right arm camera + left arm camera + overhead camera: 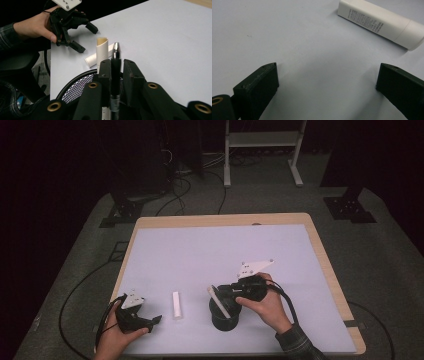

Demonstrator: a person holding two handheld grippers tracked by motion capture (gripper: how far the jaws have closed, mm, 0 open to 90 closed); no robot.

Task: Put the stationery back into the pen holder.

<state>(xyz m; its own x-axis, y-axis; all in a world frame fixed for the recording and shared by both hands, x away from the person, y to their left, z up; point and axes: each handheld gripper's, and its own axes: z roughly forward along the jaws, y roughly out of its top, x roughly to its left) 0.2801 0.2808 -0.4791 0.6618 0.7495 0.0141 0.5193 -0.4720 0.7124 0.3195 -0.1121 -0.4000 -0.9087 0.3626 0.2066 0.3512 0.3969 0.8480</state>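
Observation:
A black mesh pen holder [223, 319] [77, 86] stands near the table's front middle. A white tube [218, 300] [102, 50] leans upright in it. My right gripper [227, 292] [117, 67] hangs over the holder's rim, shut on a black pen [115, 75] that points along its jaws with its silver tip ahead. A second white tube [176, 305] [382, 23] [91, 60] lies flat on the mat, left of the holder. My left gripper [155, 320] [327, 80] [87, 37] rests low at the front left, open, with bare mat between its jaws and the lying tube just beyond them.
A pale mat [225, 250] covers the wooden table [325, 265]. The table's front edge is close under both hands. Cables [75, 300] trail off the left side to the floor. A metal frame [262, 150] stands beyond the far edge.

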